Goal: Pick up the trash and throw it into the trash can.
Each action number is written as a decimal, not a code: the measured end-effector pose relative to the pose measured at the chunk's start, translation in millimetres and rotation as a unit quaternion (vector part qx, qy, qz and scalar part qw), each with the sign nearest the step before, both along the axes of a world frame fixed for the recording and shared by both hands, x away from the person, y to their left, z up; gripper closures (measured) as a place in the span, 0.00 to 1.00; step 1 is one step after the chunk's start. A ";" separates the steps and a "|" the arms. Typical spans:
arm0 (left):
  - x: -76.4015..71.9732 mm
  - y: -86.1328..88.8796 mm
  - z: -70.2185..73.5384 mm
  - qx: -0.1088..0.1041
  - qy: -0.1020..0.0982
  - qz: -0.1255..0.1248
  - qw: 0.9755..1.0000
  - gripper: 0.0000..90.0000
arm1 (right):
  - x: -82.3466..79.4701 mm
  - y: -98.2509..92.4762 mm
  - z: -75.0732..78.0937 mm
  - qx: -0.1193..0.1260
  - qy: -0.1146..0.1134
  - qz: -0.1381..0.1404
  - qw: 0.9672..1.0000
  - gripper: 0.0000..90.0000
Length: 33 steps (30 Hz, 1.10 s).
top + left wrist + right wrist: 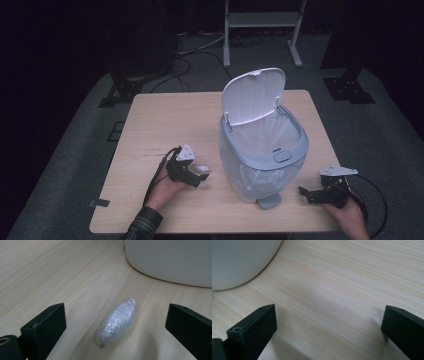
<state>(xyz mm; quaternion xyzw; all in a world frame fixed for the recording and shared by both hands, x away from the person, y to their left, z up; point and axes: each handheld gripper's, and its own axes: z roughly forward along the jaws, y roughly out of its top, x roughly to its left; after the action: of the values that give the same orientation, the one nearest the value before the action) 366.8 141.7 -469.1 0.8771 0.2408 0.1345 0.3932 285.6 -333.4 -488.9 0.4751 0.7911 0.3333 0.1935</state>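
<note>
Pale wood surface (165, 115) carries a lidded bin (262, 150), lid up. Just left of it lies a plastic-wrapped wad (117, 321), between the spread jaws of the left gripper (113, 325). Closing squarely across its narrow middle should hold it best. The right gripper (320, 192) rests low, jaws spread and empty, palm underneath.

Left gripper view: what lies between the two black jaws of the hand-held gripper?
A small oblong wad of crinkled clear plastic wrap lies on the light wooden table between the open jaws, touching neither, in the left gripper view.
</note>
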 end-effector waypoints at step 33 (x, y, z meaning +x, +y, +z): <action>-3.5 -4.2 -12.0 -0.014 0.010 -0.039 0.999 0.58 | -0.1 0.0 0.0 0.000 0.000 0.000 1.000 0.00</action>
<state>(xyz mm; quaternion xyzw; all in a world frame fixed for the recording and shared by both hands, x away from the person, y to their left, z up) 363.3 137.5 -481.0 0.8816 0.2123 0.1075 0.4076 285.5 -333.4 -488.9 0.4750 0.7912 0.3331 0.1937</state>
